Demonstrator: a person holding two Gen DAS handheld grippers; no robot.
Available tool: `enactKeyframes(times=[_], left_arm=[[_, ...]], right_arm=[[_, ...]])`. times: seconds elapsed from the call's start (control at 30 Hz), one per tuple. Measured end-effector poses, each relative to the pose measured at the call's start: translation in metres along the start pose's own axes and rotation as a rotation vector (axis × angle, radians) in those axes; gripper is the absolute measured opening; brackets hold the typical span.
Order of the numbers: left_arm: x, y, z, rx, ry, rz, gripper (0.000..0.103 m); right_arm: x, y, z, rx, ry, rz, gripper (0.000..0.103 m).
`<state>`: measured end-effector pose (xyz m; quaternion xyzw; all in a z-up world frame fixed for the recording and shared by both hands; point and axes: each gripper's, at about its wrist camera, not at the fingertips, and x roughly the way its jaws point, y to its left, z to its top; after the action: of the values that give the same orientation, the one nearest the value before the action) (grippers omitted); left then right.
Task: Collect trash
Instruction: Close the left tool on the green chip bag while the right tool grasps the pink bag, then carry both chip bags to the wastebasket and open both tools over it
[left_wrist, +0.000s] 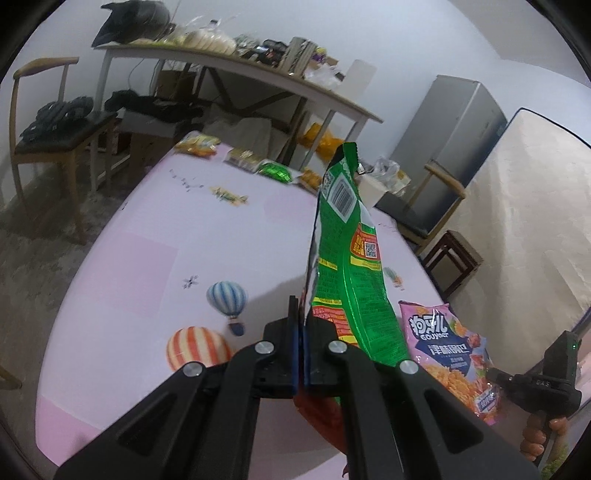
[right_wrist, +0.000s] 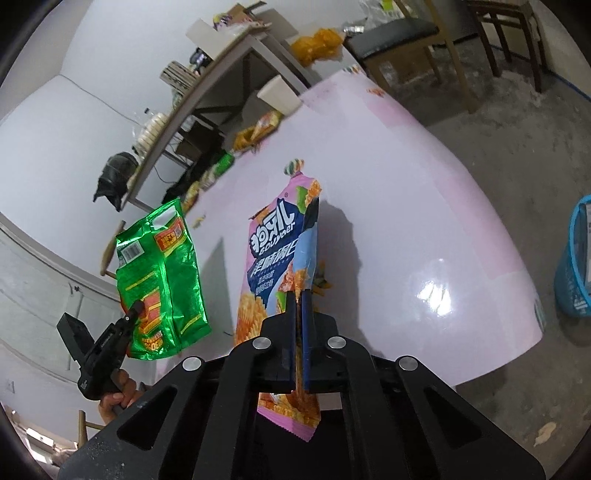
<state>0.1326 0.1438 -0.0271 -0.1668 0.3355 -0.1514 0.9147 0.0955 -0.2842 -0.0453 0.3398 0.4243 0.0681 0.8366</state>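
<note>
Left gripper (left_wrist: 301, 328) clamped the green snack bag (left_wrist: 345, 251); right gripper (right_wrist: 300, 314) clamped the pink snack bag (right_wrist: 284, 258), both lifted above the pink table (right_wrist: 424, 206). Firm grips should suit carrying toward the blue basket (right_wrist: 574, 266).

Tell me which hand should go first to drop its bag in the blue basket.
Right, probably. The blue basket sits on the floor at the right gripper's side, past the table edge. It holds the pink bag. The left gripper, clamping the green bag, is farther over.
</note>
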Motion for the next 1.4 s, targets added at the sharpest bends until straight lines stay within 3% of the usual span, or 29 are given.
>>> enactKeyframes(times=[0.33,0.5,0.77,0.93,1.13,1.4], left_arm=[[-0.019,-0.049,0.008,0.073,-0.040,-0.084,0.001],[-0.016,-0.087,0.005,0.133,-0.021,-0.131,0.001],[0.013,-0.175,-0.009,0.245,0.059,-0.253,0.001],[0.040,-0.238,-0.030,0.326,0.127,-0.340,0.001],[0.072,-0.299,-0.060,0.403,0.210,-0.391,0.001],[0.098,-0.331,-0.075,0.440,0.256,-0.409,0.001]], right_arm=[[-0.044,-0.015,-0.001,0.025,-0.114,0.023,0.001],[-0.070,-0.038,-0.006,0.072,-0.177,0.015,0.001],[-0.129,-0.101,-0.030,0.218,-0.309,-0.021,0.001],[-0.151,-0.143,-0.056,0.336,-0.335,-0.031,0.001],[-0.160,-0.199,-0.083,0.496,-0.368,-0.031,0.001],[-0.180,-0.279,-0.096,0.707,-0.461,-0.121,0.001]])
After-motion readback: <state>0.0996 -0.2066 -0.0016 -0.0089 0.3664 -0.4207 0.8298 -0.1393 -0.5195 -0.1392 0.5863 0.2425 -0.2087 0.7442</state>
